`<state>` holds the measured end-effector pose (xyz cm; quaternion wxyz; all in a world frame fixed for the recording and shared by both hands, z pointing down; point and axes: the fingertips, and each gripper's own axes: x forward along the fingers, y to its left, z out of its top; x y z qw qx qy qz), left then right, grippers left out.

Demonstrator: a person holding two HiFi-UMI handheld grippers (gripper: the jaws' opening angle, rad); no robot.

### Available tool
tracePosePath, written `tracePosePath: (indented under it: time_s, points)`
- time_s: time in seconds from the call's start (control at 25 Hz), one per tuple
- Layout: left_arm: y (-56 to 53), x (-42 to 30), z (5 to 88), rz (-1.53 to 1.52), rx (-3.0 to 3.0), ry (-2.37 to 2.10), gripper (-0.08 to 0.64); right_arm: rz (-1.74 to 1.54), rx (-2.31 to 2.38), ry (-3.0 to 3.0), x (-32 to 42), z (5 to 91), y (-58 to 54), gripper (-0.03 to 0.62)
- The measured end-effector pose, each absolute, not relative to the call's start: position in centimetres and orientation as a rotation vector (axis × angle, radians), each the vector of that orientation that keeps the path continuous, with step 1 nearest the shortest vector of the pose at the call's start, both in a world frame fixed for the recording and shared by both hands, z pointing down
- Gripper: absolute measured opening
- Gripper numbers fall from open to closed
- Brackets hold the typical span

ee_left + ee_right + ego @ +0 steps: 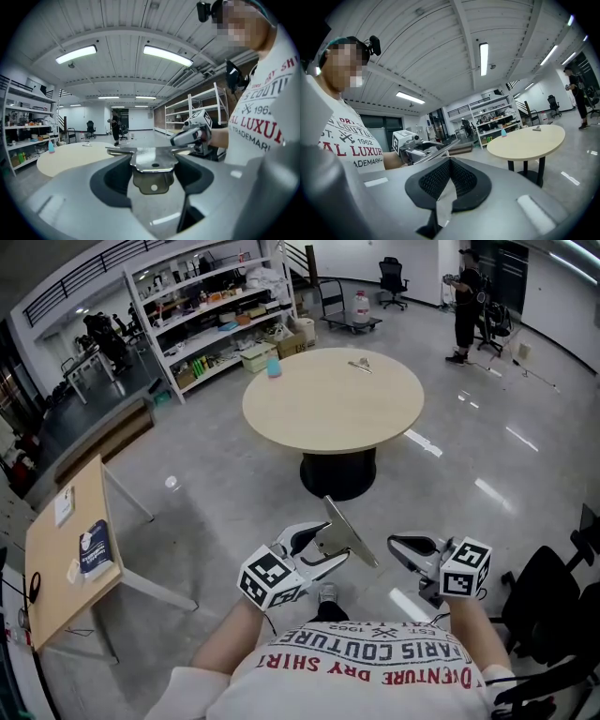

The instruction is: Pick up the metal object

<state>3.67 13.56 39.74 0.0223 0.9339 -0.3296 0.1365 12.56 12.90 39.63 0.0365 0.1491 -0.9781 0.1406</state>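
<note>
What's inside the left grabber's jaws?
A shiny metal plate with a round hole, pinched by the left gripper. The jaws cover the part of it down between them, so that end can't be seen.

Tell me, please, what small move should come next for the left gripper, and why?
Probably carry the metal plate forward toward the round table. The left gripper is shut on it in the air, far from any surface; the right gripper is shut and empty.
</note>
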Motion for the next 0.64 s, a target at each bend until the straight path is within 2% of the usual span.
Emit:
tracePosePath:
  time_s: [0.64]
  points:
    - [13.93, 3.5, 39.84, 0.43, 2.905, -0.998, 0.281, 0.406, 0.459, -2.996, 12.03, 39.43, 13.25, -0.002]
